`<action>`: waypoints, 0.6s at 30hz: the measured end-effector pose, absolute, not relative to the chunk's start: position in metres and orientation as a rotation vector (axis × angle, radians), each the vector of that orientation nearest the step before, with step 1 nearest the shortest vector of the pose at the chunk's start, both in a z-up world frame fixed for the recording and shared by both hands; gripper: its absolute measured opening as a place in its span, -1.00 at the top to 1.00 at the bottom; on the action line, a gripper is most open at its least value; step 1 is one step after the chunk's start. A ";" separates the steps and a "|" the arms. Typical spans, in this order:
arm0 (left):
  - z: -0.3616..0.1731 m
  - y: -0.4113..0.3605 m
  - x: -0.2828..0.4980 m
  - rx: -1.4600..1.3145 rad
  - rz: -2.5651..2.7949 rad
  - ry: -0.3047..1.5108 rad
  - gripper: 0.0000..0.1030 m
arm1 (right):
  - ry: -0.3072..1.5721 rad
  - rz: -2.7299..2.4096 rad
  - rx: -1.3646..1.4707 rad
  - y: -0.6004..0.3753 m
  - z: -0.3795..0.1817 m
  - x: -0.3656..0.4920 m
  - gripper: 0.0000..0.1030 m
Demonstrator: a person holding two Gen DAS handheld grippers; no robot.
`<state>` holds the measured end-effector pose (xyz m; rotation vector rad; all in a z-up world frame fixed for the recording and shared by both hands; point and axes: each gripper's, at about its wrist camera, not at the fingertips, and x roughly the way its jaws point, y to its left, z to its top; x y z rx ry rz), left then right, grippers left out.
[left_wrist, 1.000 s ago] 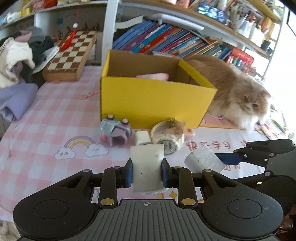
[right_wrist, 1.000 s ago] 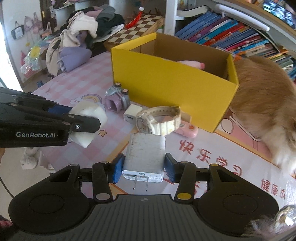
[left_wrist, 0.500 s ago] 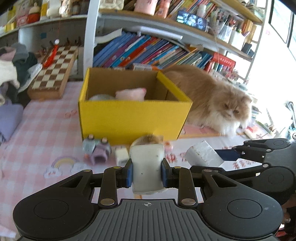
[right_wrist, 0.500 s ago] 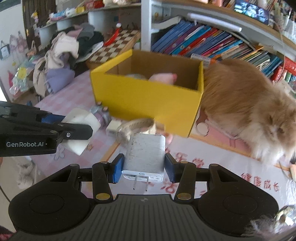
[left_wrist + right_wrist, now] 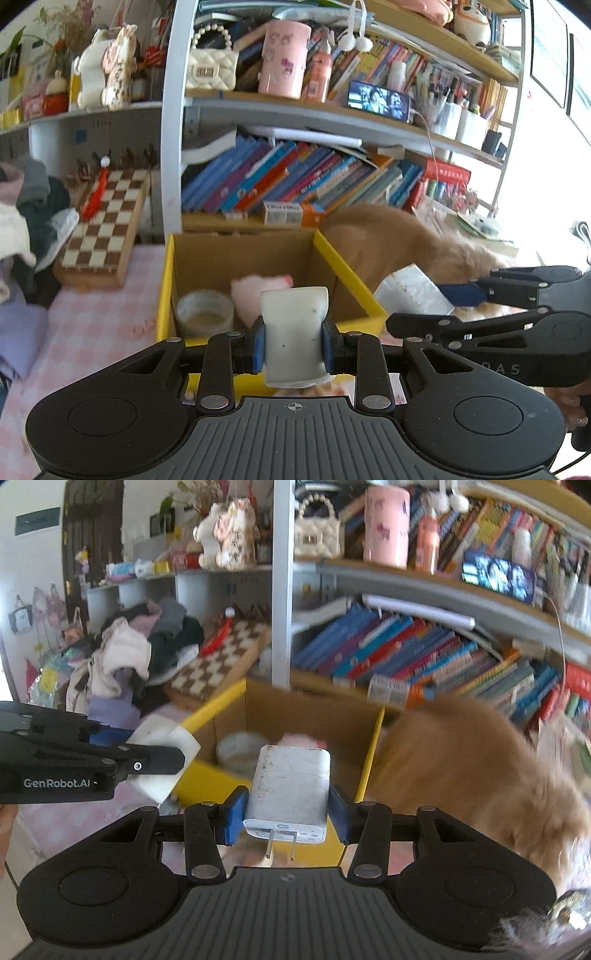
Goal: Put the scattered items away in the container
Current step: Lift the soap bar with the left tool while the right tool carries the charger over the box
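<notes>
**Both grippers loaded, held up by the yellow box**

I had the left gripper (image 5: 293,345) clamped on a white eraser-like block (image 5: 294,334), its blue pads pressing both sides of the block, which stood upright between them and poked out above the fingers. Beyond its top edge lay the open yellow box (image 5: 360,291) on the pink checked tablecloth (image 5: 92,321). Inside the box I could see a roll of clear tape (image 5: 205,312) toward its near left corner and a pink soft item (image 5: 258,293) beside it, nearer the middle.

My right gripper (image 5: 284,814) was closed on a white charger plug (image 5: 290,786), gripped by its flanks with the two prongs pointing back toward the camera. The charger sat in front of the box's near right corner, its far end over the opening as the right wrist view framed it. From that view the left gripper came in at the left edge, with the block against the box's near left wall.

A fluffy ginger cat (image 5: 461,775) lay just right of the box, blurred. A chessboard (image 5: 107,229) rested near the table's far left edge.
</notes>
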<state>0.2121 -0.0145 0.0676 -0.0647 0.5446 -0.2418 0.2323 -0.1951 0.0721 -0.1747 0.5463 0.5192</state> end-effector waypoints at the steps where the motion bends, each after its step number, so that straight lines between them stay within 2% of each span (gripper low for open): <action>1: 0.070 -0.015 0.217 -0.060 -0.236 0.541 0.47 | 0.535 0.526 -0.180 -0.195 0.076 0.239 0.14; 8: 0.071 -0.018 0.257 -0.018 -0.175 0.562 0.47 | 0.501 0.574 -0.239 -0.189 0.082 0.292 0.14; 18: 0.053 -0.020 0.312 0.037 -0.135 0.675 0.48 | 0.564 0.662 -0.378 -0.170 0.061 0.356 0.14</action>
